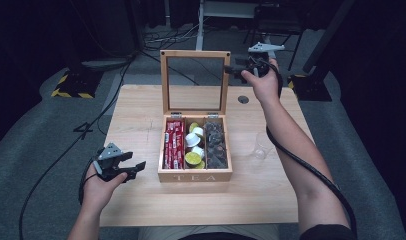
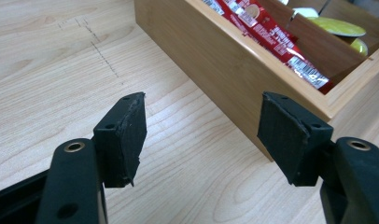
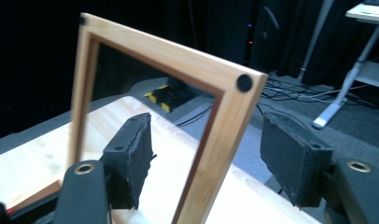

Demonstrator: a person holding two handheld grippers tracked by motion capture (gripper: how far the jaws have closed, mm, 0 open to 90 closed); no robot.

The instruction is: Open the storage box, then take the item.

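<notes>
Right gripper (image 3: 206, 154): jaws wide apart, one on each side of the tea box lid (image 3: 225, 135), not squeezing, maybe to hold up or shut. Left gripper (image 2: 201, 140): jaws apart, nothing inside, waiting beside the tea box (image 2: 234, 70), just ahead.

Overhead light brightens the table (image 1: 141, 200) against dark surroundings; all views are soft, slightly blurred, with faint shadows.

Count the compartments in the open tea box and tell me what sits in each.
3, side by side in the tea box: left holds red packets, middle holds yellow and white capsules, right holds dark pieces. Items underneath may be hidden.
</notes>
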